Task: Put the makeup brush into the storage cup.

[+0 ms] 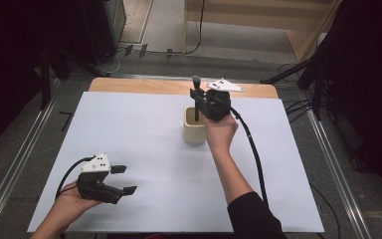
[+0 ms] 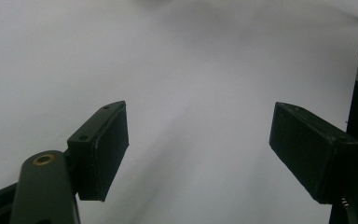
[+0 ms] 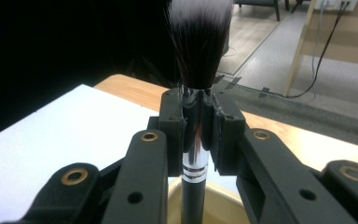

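Right tongs (image 3: 198, 135) clamped on makeup brush (image 3: 196, 56) at metal ferrule, bristles up, handle end inside cream cup (image 1: 194, 127) at desk centre-far. Brush best kept upright, lowered straight, released only once handle rests on cup bottom (cup could tip). Left tongs (image 1: 122, 179) held apart, empty, near-left. White sheet (image 1: 144, 149) laid over wooden desk (image 1: 129, 85); grey floor, cables seen beyond.

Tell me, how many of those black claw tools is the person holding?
2. The right gripper is above the cream cup at the table's far middle, clamped on a makeup brush. The left gripper rests open near the front left of the white sheet.
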A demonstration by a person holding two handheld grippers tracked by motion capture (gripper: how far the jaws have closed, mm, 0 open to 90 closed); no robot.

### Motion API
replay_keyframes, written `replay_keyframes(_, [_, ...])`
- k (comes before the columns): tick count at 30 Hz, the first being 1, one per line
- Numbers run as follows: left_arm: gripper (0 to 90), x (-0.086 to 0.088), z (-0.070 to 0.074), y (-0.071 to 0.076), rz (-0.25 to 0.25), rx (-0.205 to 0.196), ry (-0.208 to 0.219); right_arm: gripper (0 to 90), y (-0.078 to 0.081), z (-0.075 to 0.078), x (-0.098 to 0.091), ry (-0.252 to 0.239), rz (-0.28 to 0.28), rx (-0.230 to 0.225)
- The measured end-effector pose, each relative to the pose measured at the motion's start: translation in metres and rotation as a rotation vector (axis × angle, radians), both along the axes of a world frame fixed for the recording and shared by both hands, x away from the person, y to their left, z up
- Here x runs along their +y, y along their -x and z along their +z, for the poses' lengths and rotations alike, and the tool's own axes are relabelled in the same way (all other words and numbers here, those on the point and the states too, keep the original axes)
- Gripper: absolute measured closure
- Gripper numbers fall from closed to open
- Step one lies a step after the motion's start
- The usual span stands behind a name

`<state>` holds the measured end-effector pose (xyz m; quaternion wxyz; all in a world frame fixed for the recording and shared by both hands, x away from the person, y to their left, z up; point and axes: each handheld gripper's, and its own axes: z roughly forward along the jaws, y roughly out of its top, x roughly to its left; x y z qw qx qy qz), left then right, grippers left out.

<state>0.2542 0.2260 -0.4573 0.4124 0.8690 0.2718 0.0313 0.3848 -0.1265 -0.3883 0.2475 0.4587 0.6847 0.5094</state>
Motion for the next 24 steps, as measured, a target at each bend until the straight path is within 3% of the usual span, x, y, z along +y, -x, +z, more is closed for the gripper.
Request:
replay_keyframes(11, [20.7,0.000,0.000,0.000,-0.001,-0.001,0.000,77.9,0.001,-0.023,-0.002,0.000,0.002,0.034])
replay_keyframes(24, [20.8,0.000,0.000,0.000,-0.004,-0.003,-0.002,77.7,0.005,-0.032,-0.004,-0.003,0.011,0.038])
